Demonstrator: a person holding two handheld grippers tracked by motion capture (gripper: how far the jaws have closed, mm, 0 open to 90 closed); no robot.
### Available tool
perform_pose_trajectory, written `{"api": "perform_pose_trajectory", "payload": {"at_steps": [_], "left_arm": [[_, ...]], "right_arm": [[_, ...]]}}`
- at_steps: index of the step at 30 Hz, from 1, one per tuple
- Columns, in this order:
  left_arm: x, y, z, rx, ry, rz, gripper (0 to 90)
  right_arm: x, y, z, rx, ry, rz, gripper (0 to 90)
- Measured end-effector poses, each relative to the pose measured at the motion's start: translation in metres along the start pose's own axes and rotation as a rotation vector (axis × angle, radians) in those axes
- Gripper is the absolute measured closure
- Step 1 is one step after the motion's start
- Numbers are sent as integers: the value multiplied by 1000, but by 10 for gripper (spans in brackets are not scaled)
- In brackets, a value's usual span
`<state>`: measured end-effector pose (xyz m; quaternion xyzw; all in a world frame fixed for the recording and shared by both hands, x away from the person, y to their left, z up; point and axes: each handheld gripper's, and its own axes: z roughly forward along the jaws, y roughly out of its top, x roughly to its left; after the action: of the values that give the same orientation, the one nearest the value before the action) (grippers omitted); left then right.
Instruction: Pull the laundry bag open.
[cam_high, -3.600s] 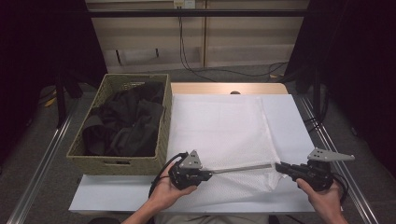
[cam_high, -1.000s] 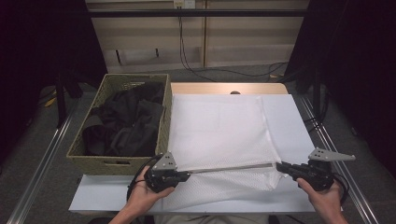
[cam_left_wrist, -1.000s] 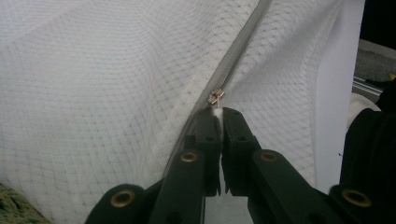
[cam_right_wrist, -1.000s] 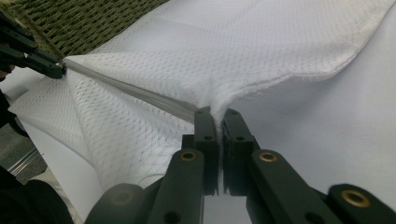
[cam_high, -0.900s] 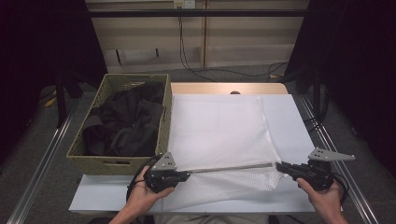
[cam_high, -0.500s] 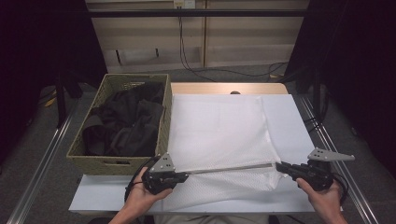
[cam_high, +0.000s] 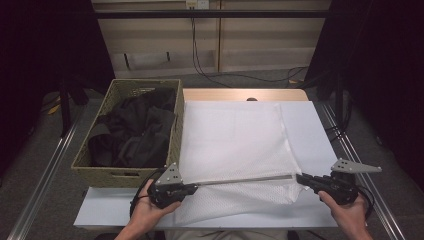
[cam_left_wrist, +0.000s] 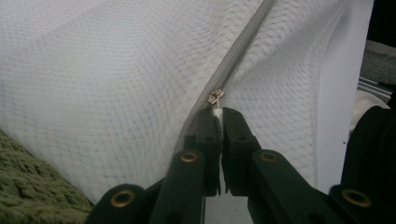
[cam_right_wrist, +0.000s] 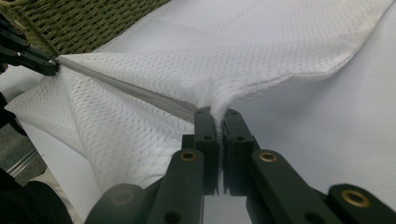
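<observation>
The white mesh laundry bag (cam_high: 240, 150) lies across the tabletop (cam_high: 310, 125), its zippered mouth stretched taut along the near edge. The left hand-held gripper (cam_high: 192, 188) is clenched on the zipper's end just behind the slider (cam_left_wrist: 215, 97); since a few seconds ago it has moved toward the near left corner, lengthening the zipper line (cam_high: 245, 180). The right hand-held gripper (cam_high: 300, 178) has kept still, clamped on the bag's opposite end. The zipper looks closed along the stretch; the wicker basket (cam_high: 95, 170) of dark clothes (cam_high: 132, 132) waits at the left edge.
</observation>
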<state>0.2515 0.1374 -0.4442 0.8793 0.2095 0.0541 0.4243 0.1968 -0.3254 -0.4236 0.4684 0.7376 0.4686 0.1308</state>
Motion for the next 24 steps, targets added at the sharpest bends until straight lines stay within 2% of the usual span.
{"api": "perform_pose_trajectory", "payload": {"at_steps": [4, 6, 8, 13, 15, 17, 18, 24], "left_arm": [[1, 0, -1, 16, 4, 7, 867], [1, 0, -1, 5, 0, 4, 867], [-1, 0, -4, 6, 21, 5, 867], [0, -3, -6, 17, 29, 4, 867], [1, -2, -9, -4, 34, -10, 867], [2, -3, -11, -2, 37, -5, 867], [2, -4, -11, 2, 35, -3, 867], [3, -9, -14, 23, 47, -7, 867]], "right_arm": [[0, 0, 0, 0, 2, -3, 864], [-1, 0, 0, 0, 6, 0, 864], [0, 1, 0, 2, 3, 3, 864], [0, 1, 0, 1, 4, -4, 865], [-1, 0, 0, 6, 4, 0, 864], [0, 1, 0, 9, 1, 0, 864], [1, 1, 0, 10, 12, -1, 864], [0, -1, 1, 25, 8, 1, 864]]}}
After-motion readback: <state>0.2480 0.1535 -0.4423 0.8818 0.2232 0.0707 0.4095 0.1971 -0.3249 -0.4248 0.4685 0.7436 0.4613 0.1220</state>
